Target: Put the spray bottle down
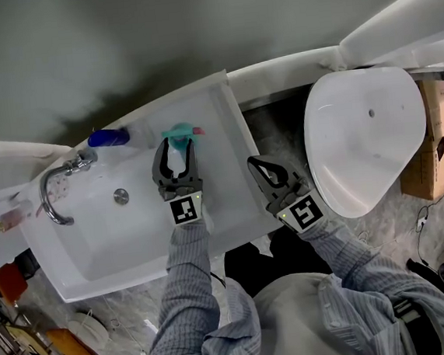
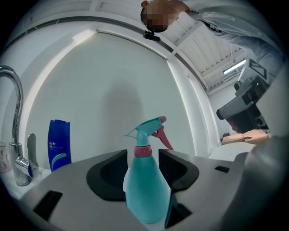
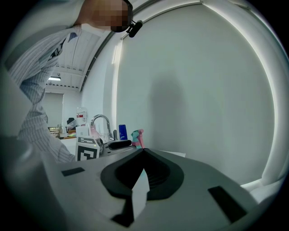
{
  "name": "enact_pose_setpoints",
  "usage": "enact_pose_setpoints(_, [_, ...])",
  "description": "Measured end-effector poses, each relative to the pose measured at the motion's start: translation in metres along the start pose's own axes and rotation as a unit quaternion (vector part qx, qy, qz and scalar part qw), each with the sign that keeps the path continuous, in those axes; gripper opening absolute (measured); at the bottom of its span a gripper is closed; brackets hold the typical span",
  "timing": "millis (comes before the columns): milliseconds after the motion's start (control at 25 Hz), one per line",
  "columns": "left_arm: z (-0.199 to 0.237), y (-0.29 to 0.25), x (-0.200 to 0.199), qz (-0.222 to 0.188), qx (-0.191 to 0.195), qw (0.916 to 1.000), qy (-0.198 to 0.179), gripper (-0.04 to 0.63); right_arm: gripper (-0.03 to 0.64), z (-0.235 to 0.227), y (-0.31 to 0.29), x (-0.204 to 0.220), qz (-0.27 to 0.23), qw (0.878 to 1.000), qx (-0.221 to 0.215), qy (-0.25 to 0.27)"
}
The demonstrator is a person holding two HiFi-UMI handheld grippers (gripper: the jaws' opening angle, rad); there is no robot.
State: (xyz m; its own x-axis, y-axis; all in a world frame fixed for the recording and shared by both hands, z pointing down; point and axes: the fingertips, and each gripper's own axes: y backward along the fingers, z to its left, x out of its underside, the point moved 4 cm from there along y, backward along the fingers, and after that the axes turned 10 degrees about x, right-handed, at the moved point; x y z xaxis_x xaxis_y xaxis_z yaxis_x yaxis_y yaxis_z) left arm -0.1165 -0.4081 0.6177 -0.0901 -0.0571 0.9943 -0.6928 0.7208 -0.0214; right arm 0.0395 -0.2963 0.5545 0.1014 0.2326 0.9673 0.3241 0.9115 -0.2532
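A teal spray bottle (image 1: 180, 134) with a pink collar and trigger stands upright at the back edge of the white sink (image 1: 134, 236), close to the wall. My left gripper (image 1: 177, 144) is level, with its jaws spread wide on either side of the bottle. In the left gripper view the spray bottle (image 2: 144, 189) fills the gap of the left gripper (image 2: 142, 153), and I see no squeeze on it. My right gripper (image 1: 252, 161) hovers off the sink's right rim, empty. In the right gripper view the right gripper (image 3: 143, 151) has its tips together, and the spray bottle (image 3: 136, 134) shows small beyond them.
A chrome faucet (image 1: 52, 193) rises at the sink's back left, with a blue bottle (image 1: 109, 137) on the ledge next to it. A large white oval fixture (image 1: 366, 135) lies to the right, with cardboard boxes (image 1: 437, 144) beyond. The blue bottle (image 2: 59, 143) and faucet (image 2: 13, 135) stand left of the jaws.
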Motion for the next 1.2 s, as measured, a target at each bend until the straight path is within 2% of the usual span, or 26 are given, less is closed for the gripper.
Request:
enact_pose_setpoints(120, [-0.005, 0.009, -0.008, 0.0, -0.001, 1.0, -0.002, 0.198, 0.015, 0.003, 0.007, -0.005, -0.006, 1.0, 0.0, 0.001])
enact_pose_setpoints(200, [-0.008, 0.016, -0.017, -0.003, -0.002, 1.0, -0.001, 0.169, 0.015, 0.004, 0.011, -0.01, -0.01, 1.0, 0.001, -0.004])
enact_pose_setpoints(280, [-0.011, 0.025, -0.029, -0.004, -0.006, 1.0, 0.002, 0.104, 0.015, 0.007, 0.016, -0.017, -0.017, 1.0, 0.001, -0.005])
enact_pose_setpoints(480, [-0.02, 0.056, -0.067, -0.003, -0.019, 0.9998, 0.006, 0.054, 0.015, 0.014, 0.033, -0.041, -0.036, 0.999, -0.005, -0.006])
enact_pose_setpoints(640, [-0.026, 0.082, -0.101, 0.0, -0.025, 0.9997, -0.003, 0.035, 0.015, 0.017, 0.05, -0.062, -0.073, 0.997, -0.008, 0.005])
enact_pose_setpoints(840, [-0.036, 0.109, -0.136, 0.006, -0.026, 0.9996, -0.013, 0.026, 0.015, 0.024, 0.072, -0.078, -0.081, 0.997, -0.015, -0.01])
enact_pose_setpoints(1000, [-0.048, 0.13, -0.166, -0.023, -0.027, 0.9992, -0.019, 0.012, 0.015, 0.028, 0.088, -0.087, -0.081, 0.996, -0.016, -0.039])
enact_pose_setpoints(1080, [-0.056, 0.139, -0.181, -0.029, -0.022, 0.9992, -0.014, 0.012, 0.015, 0.031, 0.094, -0.094, -0.087, 0.995, -0.016, -0.044])
enact_pose_setpoints(1200, [-0.067, 0.147, -0.188, -0.021, -0.015, 0.9996, 0.014, 0.009, 0.015, 0.033, 0.101, -0.101, -0.093, 0.994, -0.017, -0.049])
